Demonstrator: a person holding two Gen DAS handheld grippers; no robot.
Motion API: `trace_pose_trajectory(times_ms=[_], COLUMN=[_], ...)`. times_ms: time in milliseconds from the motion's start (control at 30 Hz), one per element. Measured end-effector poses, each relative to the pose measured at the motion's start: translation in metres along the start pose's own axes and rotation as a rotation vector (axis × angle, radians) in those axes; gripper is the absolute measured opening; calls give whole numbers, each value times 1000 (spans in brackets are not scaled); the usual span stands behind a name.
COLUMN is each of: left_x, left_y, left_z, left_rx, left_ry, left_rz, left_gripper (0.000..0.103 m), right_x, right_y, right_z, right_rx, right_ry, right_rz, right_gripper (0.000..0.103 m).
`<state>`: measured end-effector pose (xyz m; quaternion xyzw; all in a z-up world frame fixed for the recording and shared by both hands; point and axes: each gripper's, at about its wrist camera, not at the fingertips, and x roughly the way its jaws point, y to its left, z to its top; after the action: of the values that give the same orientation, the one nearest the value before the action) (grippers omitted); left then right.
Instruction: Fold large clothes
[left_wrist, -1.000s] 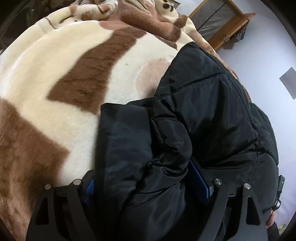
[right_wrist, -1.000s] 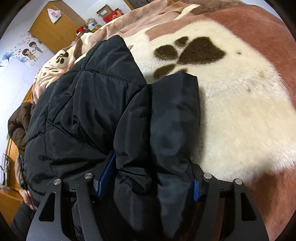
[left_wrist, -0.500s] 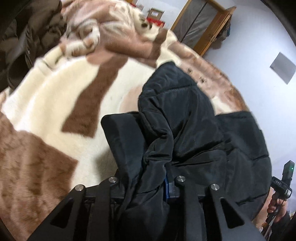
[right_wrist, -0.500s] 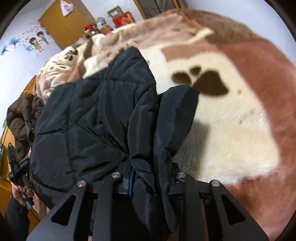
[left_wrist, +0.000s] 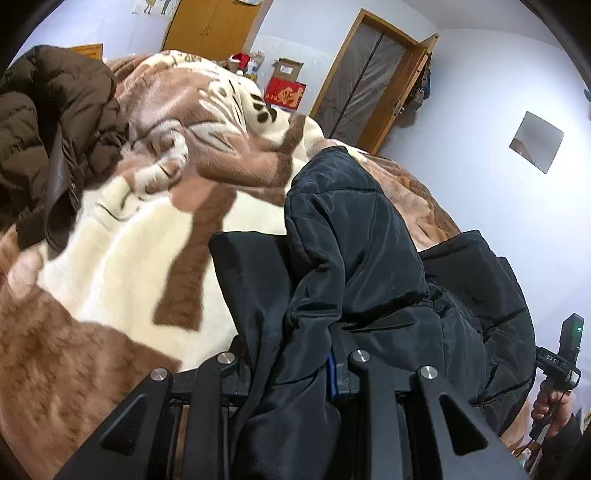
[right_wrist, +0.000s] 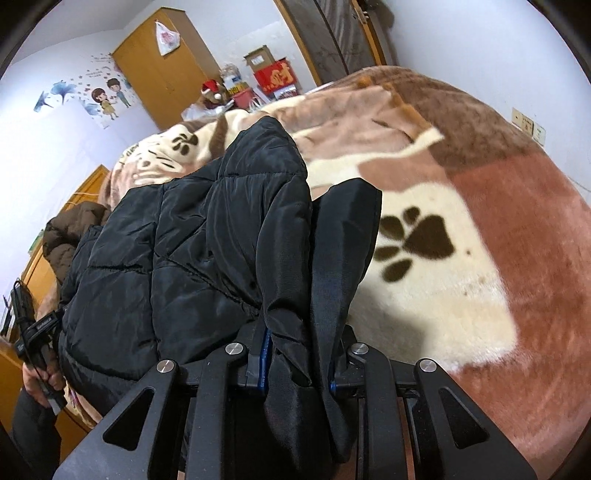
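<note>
Black padded jacket gripped at its near edge by both hand-held grippers above the bed.

The left hand-held gripper (left_wrist: 291, 365) is closed on a bunched fold of the black jacket (left_wrist: 354, 258), and the right hand-held gripper (right_wrist: 299, 350) is likewise clamped on gathered fabric at the jacket's other near corner. The garment is seen stretched forward from both sets of jaws, its long axis running away from the grippers toward the far end, which rests on the paw-print blanket (right_wrist: 443, 295) covering the bed. Neither gripper is judged nearer to the bulk of the jacket; it hangs between them. The coming move is judged to be carrying the held edge forward over the far part. A brown coat (left_wrist: 48, 129) lies well apart, at the left side.
</note>
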<state>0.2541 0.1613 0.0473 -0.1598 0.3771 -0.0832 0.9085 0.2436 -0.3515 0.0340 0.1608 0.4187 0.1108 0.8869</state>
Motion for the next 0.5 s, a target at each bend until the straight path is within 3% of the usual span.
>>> trace_pose_trajectory(times_ms=[233, 500], left_x=[-2, 32], left_y=[30, 71], left_z=[34, 59], left_rx=[15, 14], left_ry=[-35, -43], left_rz=[39, 70], left_gripper=[27, 27], right_x=[38, 101], right_y=[36, 54], right_z=[23, 37], right_rx=[-8, 8], right_ry=[-11, 6], right_rz=[32, 64], right_gripper=[22, 23])
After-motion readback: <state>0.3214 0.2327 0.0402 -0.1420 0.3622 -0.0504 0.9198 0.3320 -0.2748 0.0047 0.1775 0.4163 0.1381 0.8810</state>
